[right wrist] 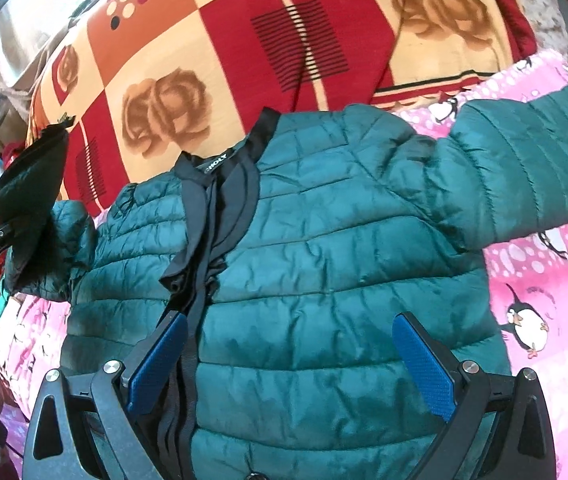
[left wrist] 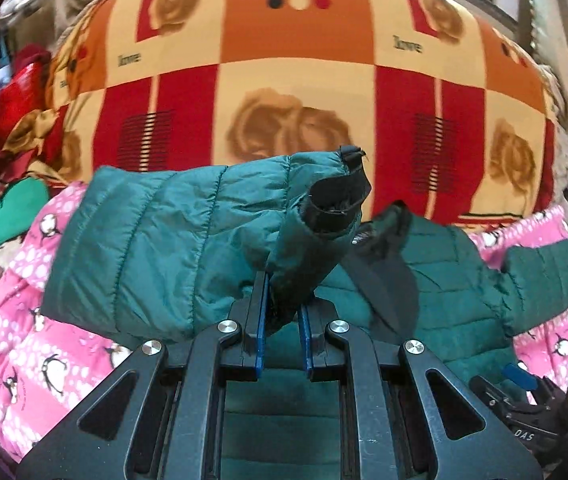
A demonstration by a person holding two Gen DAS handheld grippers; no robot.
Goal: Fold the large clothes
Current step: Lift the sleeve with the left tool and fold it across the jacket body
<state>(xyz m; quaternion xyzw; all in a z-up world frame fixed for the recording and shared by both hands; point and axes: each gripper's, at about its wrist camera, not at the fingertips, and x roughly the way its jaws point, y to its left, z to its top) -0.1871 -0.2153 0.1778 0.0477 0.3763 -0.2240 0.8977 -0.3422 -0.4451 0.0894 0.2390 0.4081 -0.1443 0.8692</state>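
Note:
A teal quilted puffer jacket point(right wrist: 323, 240) lies spread on a pink penguin-print blanket point(right wrist: 543, 280), black-lined collar point(right wrist: 224, 176) toward the far side. My left gripper point(left wrist: 284, 300) is shut on the jacket's left sleeve point(left wrist: 303, 232) and holds it lifted, black cuff point(left wrist: 335, 200) up. In the right wrist view that sleeve point(right wrist: 32, 200) hangs raised at the far left. My right gripper point(right wrist: 289, 356) is open, hovering over the jacket's body with nothing between its blue pads point(right wrist: 427, 372). The other sleeve point(right wrist: 523, 176) lies stretched out to the right.
A red, orange and cream rose-patterned blanket point(left wrist: 284, 80) covers the bed behind the jacket. Red and green clothes point(left wrist: 0, 120) are piled at the left. My right gripper's body point(left wrist: 531, 408) shows at the lower right of the left wrist view.

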